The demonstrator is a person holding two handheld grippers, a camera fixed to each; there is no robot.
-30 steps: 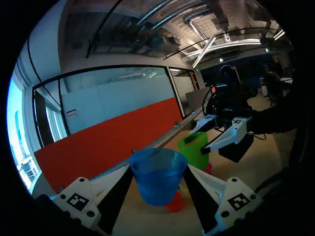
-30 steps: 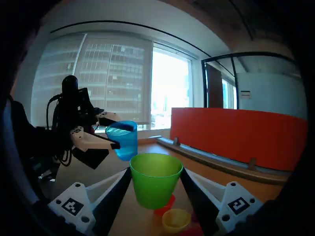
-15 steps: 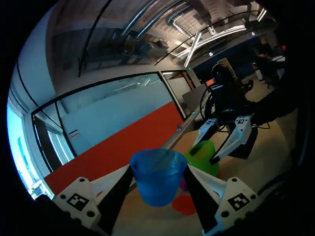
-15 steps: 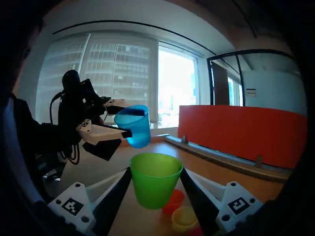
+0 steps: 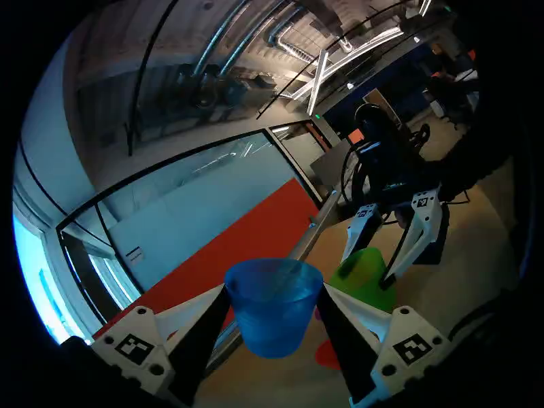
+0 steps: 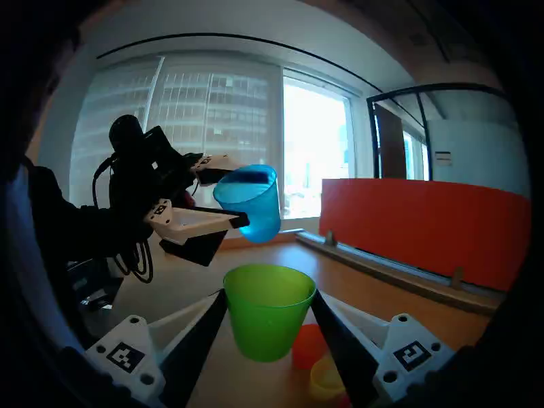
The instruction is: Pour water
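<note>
Your left fingers are clenched on the blue cup, one on each side of its wall, and your right fingers grasp the green cup the same way. Both cups are off the tabletop, so picking up is done. What is left, by my reading, is the pour itself.

In the right gripper view the blue cup hangs higher than the green one and off to its left, the two well apart. No stream runs between them and nothing shows inside the green cup, so I judge that pouring has not begun. You likely need to bring the blue rim over the green mouth before tipping.

The blue cup is translucent plastic, tapering to a narrower base. It leans only a little, and the fisheye may account for part of that. A darker band sits just under its rim in the right gripper view, but I cannot tell how much water it carries. The green cup is upright, opaque and wide-mouthed.

A small orange cup and a yellow cup rest on the tabletop just below the green one.
</note>
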